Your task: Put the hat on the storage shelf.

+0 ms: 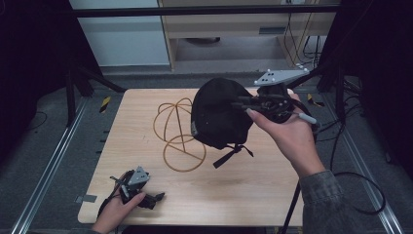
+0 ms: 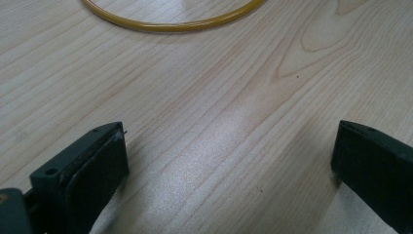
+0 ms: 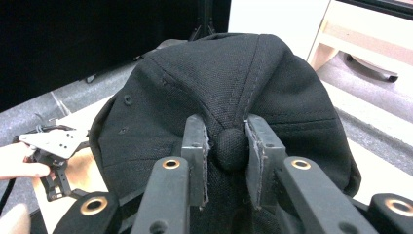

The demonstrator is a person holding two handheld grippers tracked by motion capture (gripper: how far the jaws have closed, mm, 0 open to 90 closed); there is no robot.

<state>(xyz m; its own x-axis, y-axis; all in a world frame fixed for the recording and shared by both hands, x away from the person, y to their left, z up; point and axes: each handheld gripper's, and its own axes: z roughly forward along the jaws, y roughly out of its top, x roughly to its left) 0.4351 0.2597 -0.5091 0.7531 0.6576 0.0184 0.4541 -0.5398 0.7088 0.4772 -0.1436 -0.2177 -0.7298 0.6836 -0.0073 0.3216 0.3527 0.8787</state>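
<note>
A black baseball cap (image 1: 217,116) hangs in the air above the right half of the wooden table (image 1: 243,185), its strap dangling below it. My right gripper (image 1: 242,104) holds it from the right. In the right gripper view the jaws of the right gripper (image 3: 229,141) are shut on the cap's top button (image 3: 231,149), with the cap's crown (image 3: 219,83) spreading beyond them. A yellow wire cap frame (image 1: 178,129) lies on the table just left of the cap. My left gripper (image 1: 155,198) rests near the front left corner, open, with bare wood between its jaws (image 2: 229,151).
The yellow frame's base ring (image 2: 170,23) lies a short way ahead of the left gripper. Metal rails (image 1: 48,165) run along both sides of the table. Cables (image 1: 360,180) trail off to the right. A pale cabinet (image 1: 243,29) stands behind the table.
</note>
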